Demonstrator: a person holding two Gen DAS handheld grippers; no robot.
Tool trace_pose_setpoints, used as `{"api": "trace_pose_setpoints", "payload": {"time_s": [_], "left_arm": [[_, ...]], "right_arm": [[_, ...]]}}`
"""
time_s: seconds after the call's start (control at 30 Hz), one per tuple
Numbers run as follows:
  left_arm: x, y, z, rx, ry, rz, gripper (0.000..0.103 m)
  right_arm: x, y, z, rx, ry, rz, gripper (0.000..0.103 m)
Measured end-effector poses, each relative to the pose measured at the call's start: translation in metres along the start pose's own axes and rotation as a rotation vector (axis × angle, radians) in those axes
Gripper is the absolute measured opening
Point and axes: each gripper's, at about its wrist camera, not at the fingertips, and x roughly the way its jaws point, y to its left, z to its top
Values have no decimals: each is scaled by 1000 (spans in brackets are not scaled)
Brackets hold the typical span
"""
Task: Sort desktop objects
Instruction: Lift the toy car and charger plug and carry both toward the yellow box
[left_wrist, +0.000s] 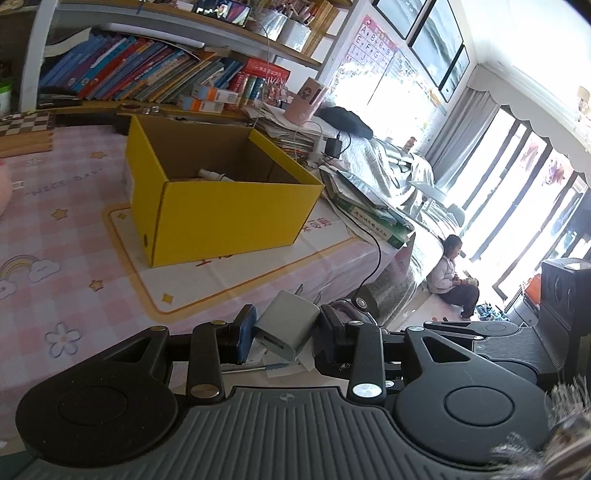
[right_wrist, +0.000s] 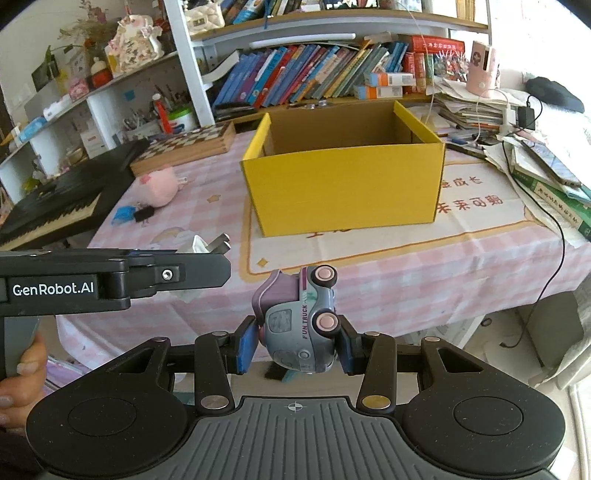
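My left gripper (left_wrist: 286, 330) is shut on a grey USB wall charger (left_wrist: 286, 326), prongs pointing away, just off the near edge of the pink checked table. My right gripper (right_wrist: 297, 341) is shut on a grey-and-purple toy truck (right_wrist: 299, 325) with pink wheels, lying on its side between the blue pads. An open yellow cardboard box (right_wrist: 347, 192) stands on the table beyond both grippers; the same yellow box (left_wrist: 221, 218) holds a small white bottle (left_wrist: 216, 174). The left gripper (right_wrist: 207, 254) with its charger reaches in from the left of the right wrist view.
A pink plush toy (right_wrist: 157, 186), a small blue item (right_wrist: 122, 214) and a chessboard box (right_wrist: 188, 144) lie left of the box. A keyboard (right_wrist: 55, 206) sits at far left. Stacked books and papers (right_wrist: 546, 177) with a black cable fill the right side. Bookshelves rise behind. A person (left_wrist: 452, 280) sits on the floor.
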Motion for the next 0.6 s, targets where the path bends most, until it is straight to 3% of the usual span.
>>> {"api": "trace_pose_setpoints", "payload": {"time_s": [0.6], "left_arm": [[57, -28, 24, -15, 10, 33, 34]], "right_arm": [[21, -64, 28, -6, 23, 45, 43]]}}
